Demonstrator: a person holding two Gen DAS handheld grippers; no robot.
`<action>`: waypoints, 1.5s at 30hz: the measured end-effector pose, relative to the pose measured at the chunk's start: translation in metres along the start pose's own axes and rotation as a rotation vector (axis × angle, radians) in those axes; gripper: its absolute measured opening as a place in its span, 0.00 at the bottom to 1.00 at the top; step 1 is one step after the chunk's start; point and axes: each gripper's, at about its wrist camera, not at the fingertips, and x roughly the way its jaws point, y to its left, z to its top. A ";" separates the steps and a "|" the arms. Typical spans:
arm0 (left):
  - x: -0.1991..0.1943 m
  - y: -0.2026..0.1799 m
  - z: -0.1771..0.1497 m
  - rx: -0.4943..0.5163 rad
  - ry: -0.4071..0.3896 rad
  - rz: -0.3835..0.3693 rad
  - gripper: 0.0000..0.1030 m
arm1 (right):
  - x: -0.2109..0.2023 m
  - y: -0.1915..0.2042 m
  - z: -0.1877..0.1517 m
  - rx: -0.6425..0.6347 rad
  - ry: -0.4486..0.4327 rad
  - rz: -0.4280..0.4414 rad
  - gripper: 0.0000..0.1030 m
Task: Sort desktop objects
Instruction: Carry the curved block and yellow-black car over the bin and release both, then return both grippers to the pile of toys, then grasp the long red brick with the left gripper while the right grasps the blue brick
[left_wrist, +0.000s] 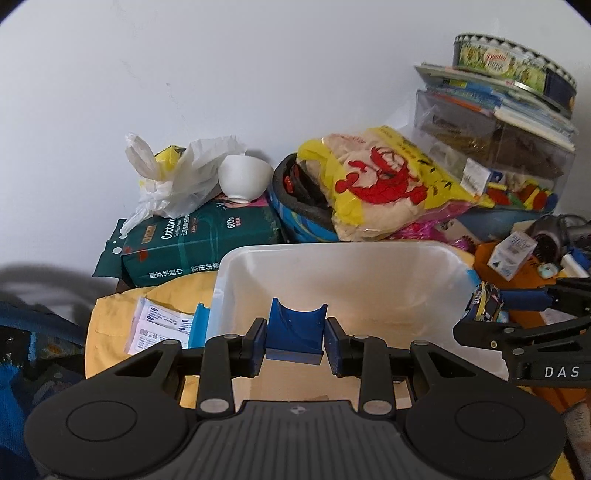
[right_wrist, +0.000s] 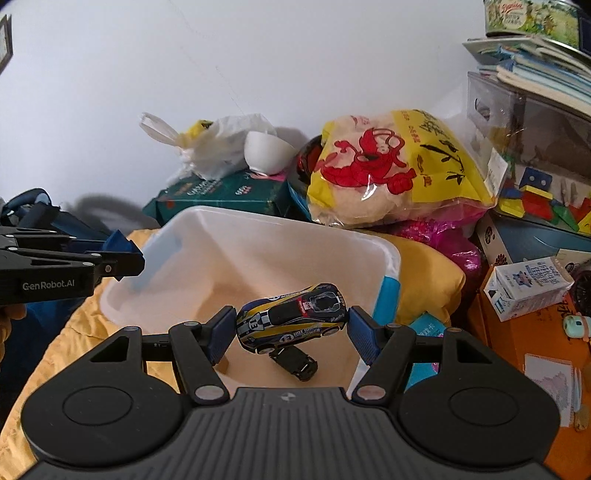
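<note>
Both wrist views above white bin (left_wrist: 332, 273)

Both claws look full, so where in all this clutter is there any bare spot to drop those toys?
The white bin offers the main bare room: its floor is open except for a small black car near the front. The yellow cloth left of the bin is partly free. Behind and right, bags, boxes and the milk carton crowd everything.

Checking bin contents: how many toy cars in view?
2. A yellow-and-navy toy car is gripped lengthwise in the right gripper above the white bin. A small black car lies on the bin floor just beneath it. The clutter may hide others.
</note>
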 end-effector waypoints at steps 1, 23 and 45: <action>0.004 0.000 0.002 0.001 0.007 0.005 0.36 | 0.002 0.000 0.000 0.001 0.005 0.000 0.67; -0.090 0.004 -0.112 -0.020 -0.089 -0.030 0.67 | -0.078 0.032 -0.107 -0.161 -0.025 0.141 0.80; -0.171 -0.044 -0.310 0.024 0.145 -0.131 0.65 | -0.102 0.119 -0.271 -0.348 0.220 0.264 0.63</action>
